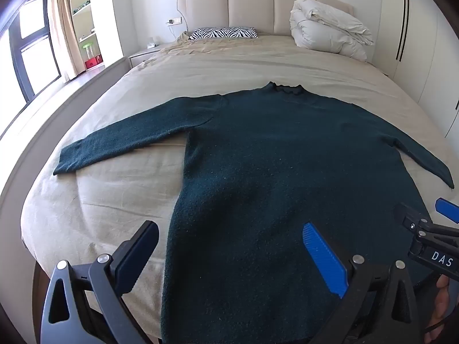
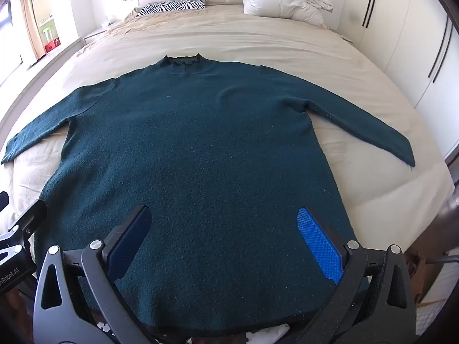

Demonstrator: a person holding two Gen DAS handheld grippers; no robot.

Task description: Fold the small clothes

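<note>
Bed (image 1: 200,66), covered by a beige sheet. Dark green sweater (image 1: 272,172) lies flat near the foot edge, sleeves spread toward both side edges. At the head edge: zebra-print pillow (image 1: 223,33), and a bundled white duvet (image 1: 327,28) in the right corner.

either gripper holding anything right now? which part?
Nothing held. Left gripper and right gripper both have jaws wide open above the sweater, which lies flat.

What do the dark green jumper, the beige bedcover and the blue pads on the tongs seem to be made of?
Dark green long-sleeved jumper: looks like a fuzzy wool or fleece knit, matte, with a nubbly, pilled surface.
Beige bedcover: probably woven cotton or linen, matte, softly creased.
Blue ribbed pad on the left tongs: likely moulded rubber or plastic, with fine ridges and a slight sheen.
</note>
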